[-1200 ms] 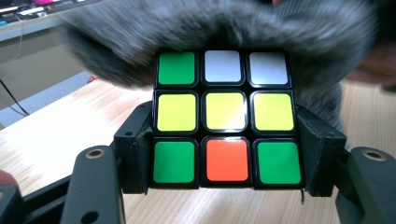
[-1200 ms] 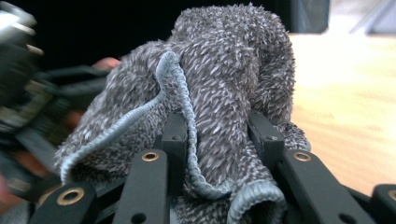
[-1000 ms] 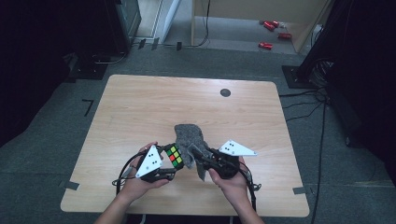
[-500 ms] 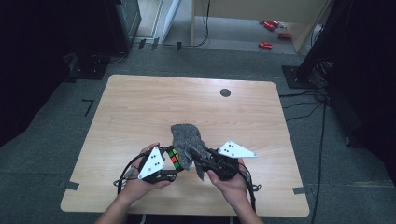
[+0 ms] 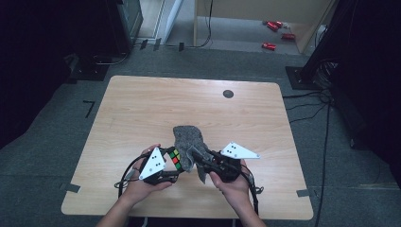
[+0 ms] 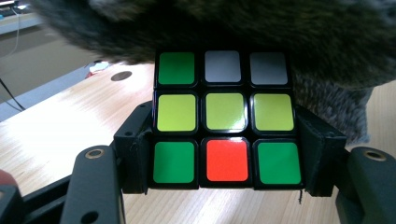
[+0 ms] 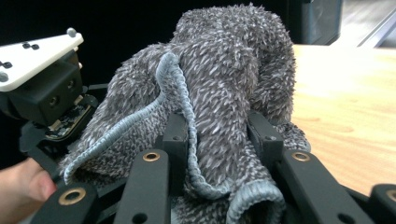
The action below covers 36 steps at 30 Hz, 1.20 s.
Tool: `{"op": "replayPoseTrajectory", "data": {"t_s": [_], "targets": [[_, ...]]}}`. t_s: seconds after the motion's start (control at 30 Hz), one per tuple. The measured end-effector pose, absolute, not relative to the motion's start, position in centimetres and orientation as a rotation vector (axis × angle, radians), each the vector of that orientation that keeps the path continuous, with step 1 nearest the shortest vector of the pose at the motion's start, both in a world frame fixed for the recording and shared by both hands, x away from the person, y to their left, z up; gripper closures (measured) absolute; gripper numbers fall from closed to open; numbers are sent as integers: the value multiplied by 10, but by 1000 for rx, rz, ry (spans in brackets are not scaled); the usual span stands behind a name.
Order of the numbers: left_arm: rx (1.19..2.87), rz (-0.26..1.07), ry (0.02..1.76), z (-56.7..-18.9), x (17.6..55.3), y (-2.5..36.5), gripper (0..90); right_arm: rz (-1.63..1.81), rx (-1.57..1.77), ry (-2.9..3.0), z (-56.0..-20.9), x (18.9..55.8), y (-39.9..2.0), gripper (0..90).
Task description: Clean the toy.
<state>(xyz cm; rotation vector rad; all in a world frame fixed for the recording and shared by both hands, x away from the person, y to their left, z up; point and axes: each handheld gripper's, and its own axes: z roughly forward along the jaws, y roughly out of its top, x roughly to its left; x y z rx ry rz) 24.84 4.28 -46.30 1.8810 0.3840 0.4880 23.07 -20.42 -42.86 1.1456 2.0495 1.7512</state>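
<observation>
Cube (image 6: 224, 116) clamped between left gripper (image 5: 166, 165) jaws, near table (image 5: 142, 109) front edge; grey cloth (image 7: 219, 93) pinched in right gripper (image 5: 204, 163), draped against cube's far side; wiping apparently underway, near face uncovered

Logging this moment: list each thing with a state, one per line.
Puzzle cube: scrambled, clamped between the left gripper's jaws, partly under the cloth.
Cloth: grey, bunched up, draped over the cube, pinched by the right gripper.
Left gripper: shut on the cube.
Right gripper: shut on the cloth.
Table: bare wood.
</observation>
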Motion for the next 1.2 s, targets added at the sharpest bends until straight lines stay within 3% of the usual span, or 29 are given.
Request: {"op": "replayPoseTrajectory", "data": {"t_s": [0.27, 0.5, 0.73, 1.0, 1.2], "targets": [[1857, 483, 395, -459, 249, 45, 347, 1657, 1301, 2020, -448, 243, -216, 667], [1872, 478, 377, -461, 246, 40, 347, 1744, 1118, 2026, -424, 227, -201, 663], [1859, 475, 397, -460, 248, 45, 347, 1676, 1264, 2029, -445, 242, -215, 663], [1871, 487, 387, -461, 245, 39, 347, 1734, 1111, 2017, -427, 228, -203, 660], [1850, 486, 385, -458, 247, 45, 347, 1728, 1220, 2027, -443, 240, -217, 659]]}}
